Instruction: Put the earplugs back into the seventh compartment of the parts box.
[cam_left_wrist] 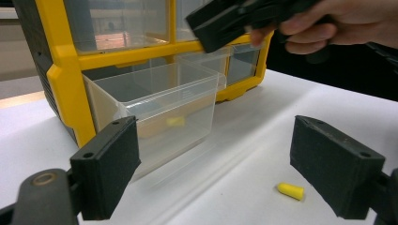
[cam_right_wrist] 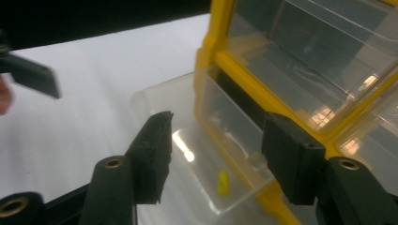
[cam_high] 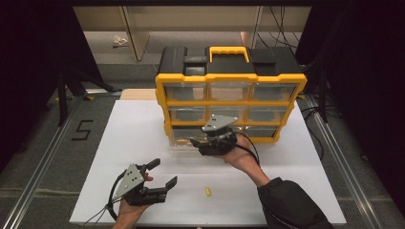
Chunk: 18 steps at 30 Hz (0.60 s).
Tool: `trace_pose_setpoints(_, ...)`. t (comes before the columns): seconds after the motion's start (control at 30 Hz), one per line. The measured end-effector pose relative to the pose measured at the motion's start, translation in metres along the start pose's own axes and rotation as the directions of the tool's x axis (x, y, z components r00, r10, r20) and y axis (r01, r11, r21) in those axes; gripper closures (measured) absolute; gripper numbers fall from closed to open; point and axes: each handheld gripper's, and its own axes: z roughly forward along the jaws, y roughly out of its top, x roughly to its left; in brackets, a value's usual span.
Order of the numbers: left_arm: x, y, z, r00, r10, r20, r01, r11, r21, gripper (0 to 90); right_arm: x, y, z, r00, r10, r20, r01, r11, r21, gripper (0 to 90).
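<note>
Yellow-and-black organiser case upright at the far middle of the white bench, clear drawer fronts facing the person, yellow handle on top. Bottom-left clear drawer pulled out toward the person, resting on the bench, still partly in its slot. Inside it, one small yellow earplug lying on the drawer floor, seen from the right gripper view; visible too as a blurred yellow shape through the drawer wall in the left gripper view.

Right tool held just above the open drawer, in front of the case's bottom row, grey plate on top. Jaws spread apart, released, nothing between them; drawer and its earplug visible in the gap below.

Left tool near the bench's front left, low over the surface, pointing right. Jaws wide apart, released, gripping nothing.

Second yellow earplug loose on the bench, near the front edge, to the right of the left tool and well apart from the drawer; in the left gripper view lying just inside the right jaw, not touched by it.

Dark sleeve at the lower right. Grey floor around the bench, with a "5" mark at the left.
</note>
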Motion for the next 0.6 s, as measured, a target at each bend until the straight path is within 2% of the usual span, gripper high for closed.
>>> trace_pose_setpoints(0.07, 0.0, 0.0, 0.0, 1.0, 0.001, 0.0, -0.001, 1.0, 0.0, 15.7, 0.004, -0.003, -0.008, 0.9999, -0.006, -0.014, 0.006, 1.0, -0.017, 41.1)
trace_pose_setpoints(0.2, 0.0, 0.0, 0.0, 1.0, 0.001, 0.0, -0.001, 1.0, 0.003, 15.7, 0.018, -0.015, -0.024, 0.9972, -0.01, -0.074, 0.007, 0.999, -0.043, 39.1)
trace_pose_setpoints(0.27, 0.0, 0.0, 0.0, 1.0, 0.0, -0.001, 0.0, 1.0, 0.002, 15.7, 0.021, -0.018, -0.026, 0.9968, -0.012, -0.079, 0.009, 0.999, -0.039, 38.6)
trace_pose_setpoints(0.3, -0.001, 0.0, 0.0, 1.0, 0.001, 0.0, -0.001, 1.0, 0.002, 15.7, 0.026, -0.024, -0.028, 0.9956, -0.024, -0.091, 0.024, 1.0, 0.003, 36.3)
trace_pose_setpoints(0.37, -0.001, 0.0, 0.0, 1.0, 0.001, 0.0, -0.001, 1.0, 0.0, 15.7, 0.028, -0.029, -0.029, 0.9961, -0.02, -0.086, 0.021, 1.0, 0.02, 35.2)
trace_pose_setpoints(0.5, -0.001, 0.0, 0.0, 1.0, 0.001, 0.002, -0.001, 1.0, -0.001, 15.7, 0.029, -0.034, -0.027, 0.9944, 0.018, -0.104, -0.012, 0.998, 0.056, 33.3)
trace_pose_setpoints(0.6, -0.001, 0.0, 0.0, 1.0, 0.001, 0.001, -0.001, 1.0, -0.003, 15.7, 0.032, -0.037, -0.026, 0.9938, 0.012, -0.11, -0.003, 0.997, 0.083, 33.0)
